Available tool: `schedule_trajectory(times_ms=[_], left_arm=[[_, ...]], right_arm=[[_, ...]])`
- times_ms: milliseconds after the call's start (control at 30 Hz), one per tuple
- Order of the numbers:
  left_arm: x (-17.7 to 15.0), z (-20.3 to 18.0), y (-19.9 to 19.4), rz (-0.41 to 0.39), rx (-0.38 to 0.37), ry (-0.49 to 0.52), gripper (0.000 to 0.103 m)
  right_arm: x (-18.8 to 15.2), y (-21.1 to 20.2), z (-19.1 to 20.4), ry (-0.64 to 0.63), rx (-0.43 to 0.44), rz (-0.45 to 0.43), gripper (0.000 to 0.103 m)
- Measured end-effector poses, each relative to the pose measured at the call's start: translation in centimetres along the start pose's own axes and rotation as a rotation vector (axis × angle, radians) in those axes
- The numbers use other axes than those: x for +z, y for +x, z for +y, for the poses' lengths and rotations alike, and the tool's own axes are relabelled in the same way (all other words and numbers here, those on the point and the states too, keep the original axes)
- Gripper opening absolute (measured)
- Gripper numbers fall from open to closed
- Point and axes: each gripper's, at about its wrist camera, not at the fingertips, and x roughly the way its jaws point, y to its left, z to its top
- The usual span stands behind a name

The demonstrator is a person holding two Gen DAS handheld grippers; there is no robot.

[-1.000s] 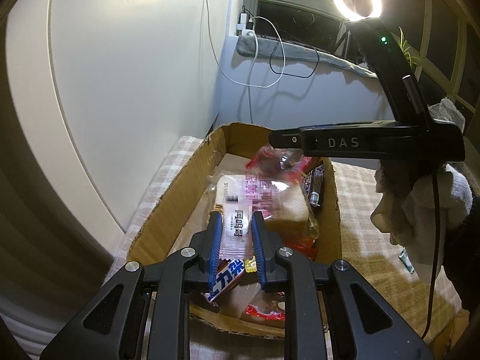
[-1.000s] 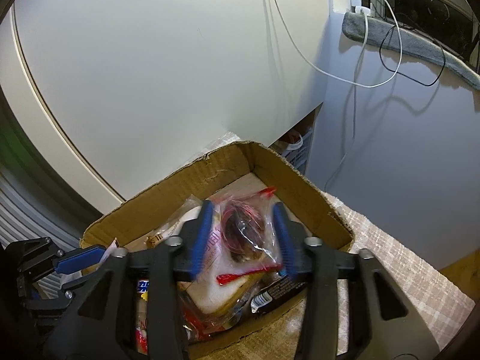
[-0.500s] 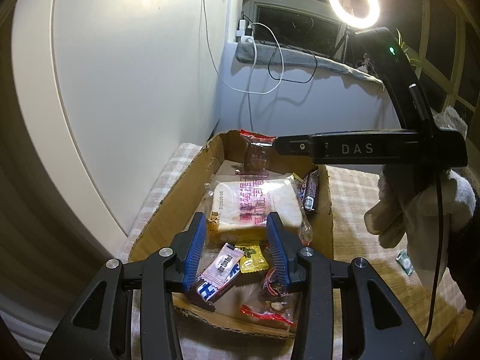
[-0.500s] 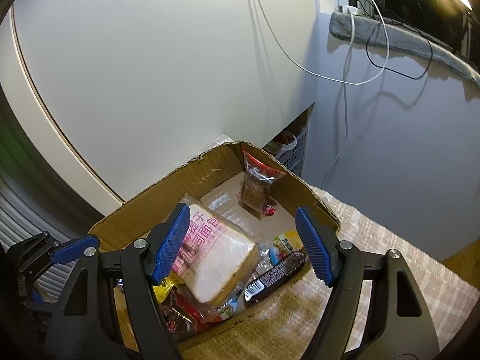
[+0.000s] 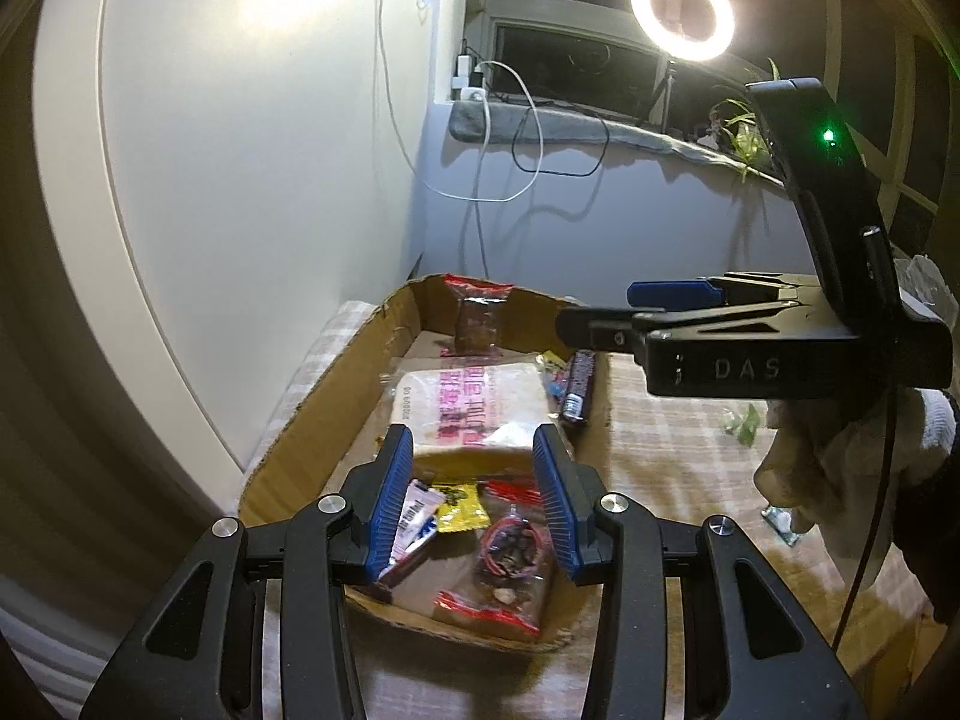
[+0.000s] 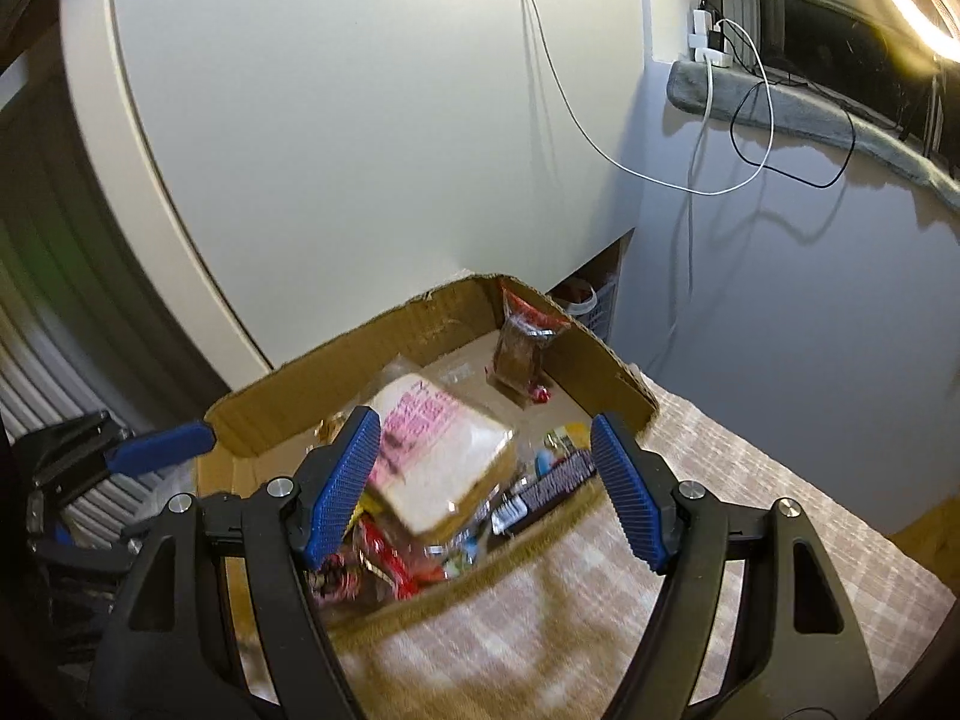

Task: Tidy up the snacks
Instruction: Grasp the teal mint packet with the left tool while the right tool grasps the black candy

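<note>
A shallow cardboard box (image 5: pixel 312 426) on a checked tablecloth holds several snack packets. A wrapped bread slice with pink print (image 5: pixel 474 408) lies in the middle. A brown snack in a red-edged clear bag (image 5: pixel 477 318) leans on the far wall; it also shows in the right wrist view (image 6: pixel 522 348). A small blue-and-white packet (image 5: pixel 414 519) and a yellow one (image 5: pixel 459 507) lie near the front. My left gripper (image 5: pixel 474 504) is open and empty above the box's near end. My right gripper (image 6: pixel 486 489) is open and empty over the box (image 6: pixel 606 360); it also shows in the left wrist view (image 5: pixel 672 306).
A white cabinet (image 5: pixel 240 180) stands left of the box. A ring light (image 5: pixel 683 12) glows on a windowsill with cables hanging down. Small wrappers (image 5: pixel 780 522) lie on the tablecloth (image 5: pixel 660 450) right of the box. A dark candy bar (image 6: pixel 549 480) lies by the box's right wall.
Both grippers have opened and pulled back up from the box. The left one let go of the blue-and-white packet and the right one let go of the red-edged bag; both now lie in the box.
</note>
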Motion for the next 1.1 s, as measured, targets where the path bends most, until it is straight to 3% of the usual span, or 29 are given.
schedule_trajectory(times_ms=[400, 667, 900, 967, 1100], left_arm=[[-0.9, -3.8, -1.9, -0.014, -0.035, 0.035, 0.040], [-1.7, -8.2, -0.9, 0.015, -0.127, 0.061, 0.040], [-2.9, -12.1, 0.5, 0.067, -0.212, 0.085, 0.040], [-3.4, -13.1, 1.0, 0.090, -0.240, 0.091, 0.040], [-4.6, -14.8, 1.9, 0.141, -0.290, 0.092, 0.034]], right_arm=[[-3.9, -6.0, -4.2, 0.087, -0.099, 0.002, 0.076], [-8.7, -12.1, -9.3, 0.160, -0.176, -0.011, 0.075], [-13.2, -13.7, -12.4, 0.200, -0.196, 0.048, 0.075], [-14.5, -13.7, -13.1, 0.216, -0.188, 0.073, 0.065], [-16.8, -13.1, -13.8, 0.280, -0.140, 0.118, 0.055]])
